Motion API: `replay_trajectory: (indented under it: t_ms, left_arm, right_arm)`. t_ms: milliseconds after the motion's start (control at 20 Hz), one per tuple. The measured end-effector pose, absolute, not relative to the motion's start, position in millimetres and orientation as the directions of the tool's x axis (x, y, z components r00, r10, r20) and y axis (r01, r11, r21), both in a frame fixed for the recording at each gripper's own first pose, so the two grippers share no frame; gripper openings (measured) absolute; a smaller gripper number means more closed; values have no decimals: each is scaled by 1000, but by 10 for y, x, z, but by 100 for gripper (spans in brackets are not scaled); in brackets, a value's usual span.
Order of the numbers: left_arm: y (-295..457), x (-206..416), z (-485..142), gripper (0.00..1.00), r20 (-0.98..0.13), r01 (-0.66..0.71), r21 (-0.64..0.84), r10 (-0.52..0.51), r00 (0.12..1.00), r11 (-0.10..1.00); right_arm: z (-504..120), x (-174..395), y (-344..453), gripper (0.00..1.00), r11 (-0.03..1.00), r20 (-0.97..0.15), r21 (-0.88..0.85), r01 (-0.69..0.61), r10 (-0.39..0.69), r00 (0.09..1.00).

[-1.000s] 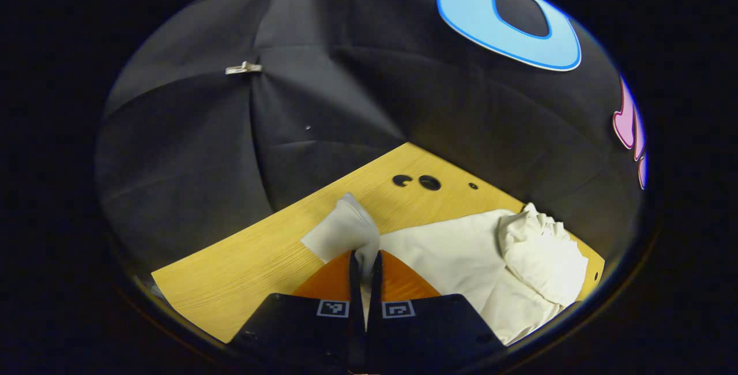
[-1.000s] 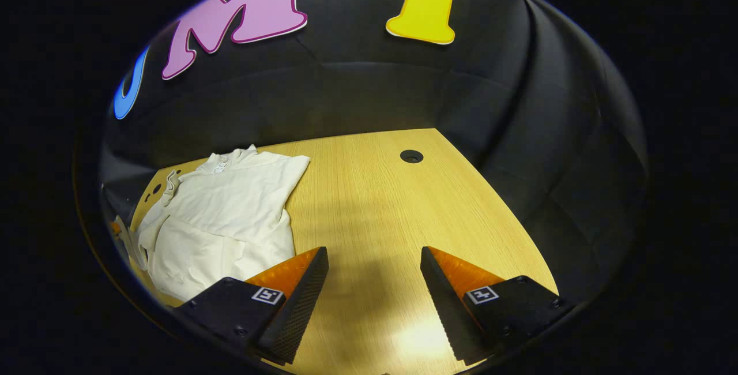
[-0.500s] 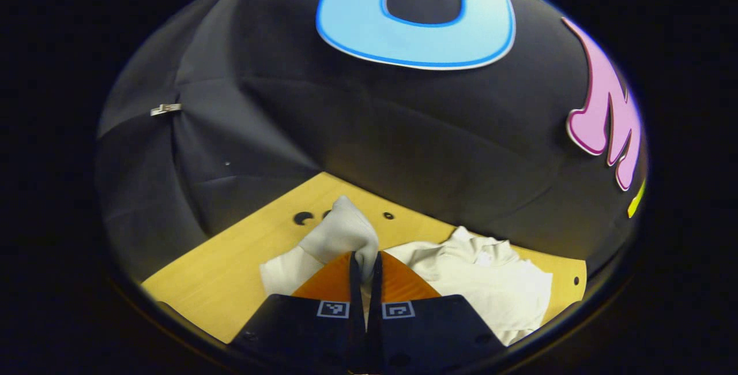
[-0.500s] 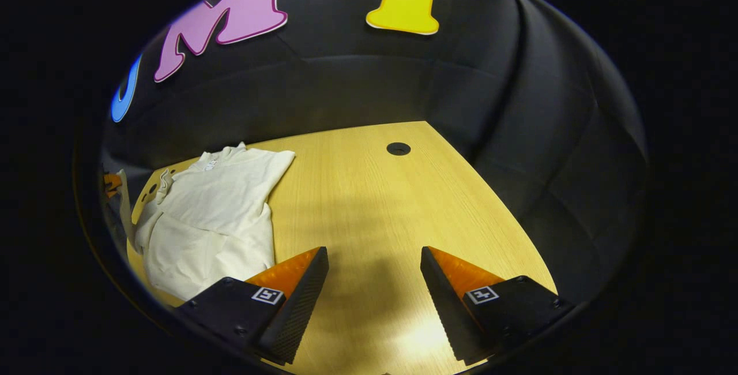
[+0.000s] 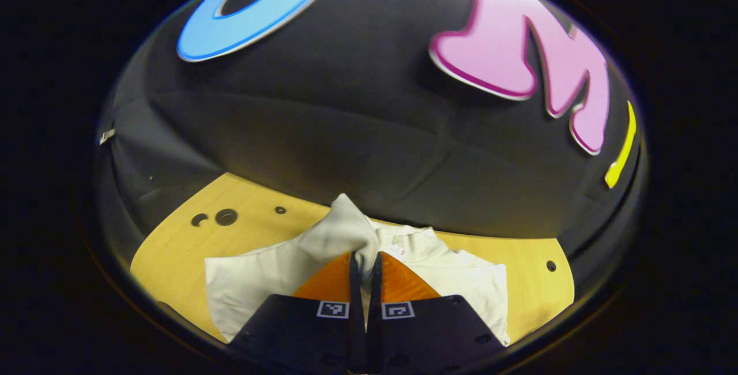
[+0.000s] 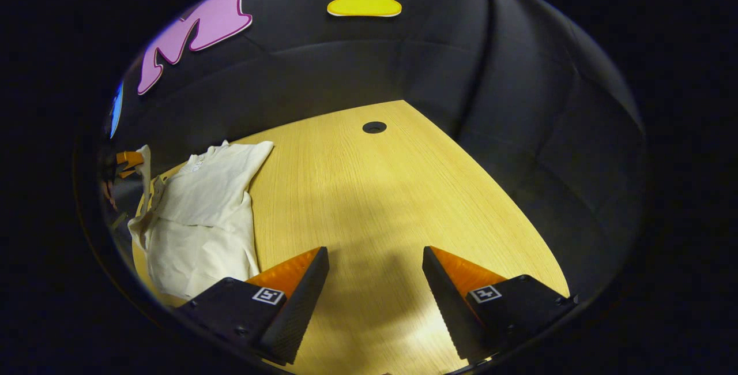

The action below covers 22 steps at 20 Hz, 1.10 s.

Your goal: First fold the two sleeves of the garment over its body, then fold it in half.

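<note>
A cream garment (image 5: 461,282) lies on the wooden table (image 5: 167,248), collar toward the wall. My left gripper (image 5: 364,261) is shut on one sleeve (image 5: 343,231), whose cuff bunches up above the fingertips, lifted over the garment's body. In the right gripper view the same garment (image 6: 202,213) lies at the far left, its other sleeve folded over the body, and the left gripper (image 6: 130,158) holds the raised sleeve at its far edge. My right gripper (image 6: 375,255) stands open over bare table to the right of the garment, nothing between its fingers.
The table (image 6: 375,190) has a round hole (image 6: 374,127) near its far edge, and several small holes (image 5: 226,217) near the corner left of the garment. Black cloth walls close in behind the table and on both sides.
My left gripper has swung right with the sleeve, carrying it from beside the garment to above its body. The right gripper stays open and has drifted slightly away from the garment.
</note>
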State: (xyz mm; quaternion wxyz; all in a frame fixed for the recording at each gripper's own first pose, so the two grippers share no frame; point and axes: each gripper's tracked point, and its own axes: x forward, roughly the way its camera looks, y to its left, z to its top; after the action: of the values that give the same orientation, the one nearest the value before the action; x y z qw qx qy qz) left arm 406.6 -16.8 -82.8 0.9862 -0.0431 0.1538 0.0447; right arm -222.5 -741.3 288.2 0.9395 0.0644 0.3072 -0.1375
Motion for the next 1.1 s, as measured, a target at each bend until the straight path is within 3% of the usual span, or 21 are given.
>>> replay_trajectory:
  t_ms: [500,750,900,950,1050,1100]
  left_arm:
    - [-1708,4236,-1525,6,-449,163,-109,-195,872,981]
    - [-1986,4151,-1884,9,-550,188,-134,-231,803,973]
    - [-2054,4137,-1939,19,-562,175,-194,-255,787,965]
    - [-2141,4083,-1919,19,-552,190,-241,-295,780,952]
    - [-2258,3975,-1753,39,-520,224,-304,-358,775,926]
    - [-2259,3920,-1667,57,-511,239,-303,-369,777,923]
  right_arm:
    - [2727,-2322,-7197,99,962,-605,66,265,-173,777]
    - [2699,-2342,-7080,99,966,-609,74,246,-152,778]
    - [2731,-2362,-7031,99,968,-601,71,241,-151,785]
    - [2737,-2377,-7005,100,969,-600,74,238,-147,786]
    - [2745,-2382,-6945,100,971,-601,78,227,-136,788]
    - [2756,-2398,-6906,100,972,-600,80,219,-129,790]
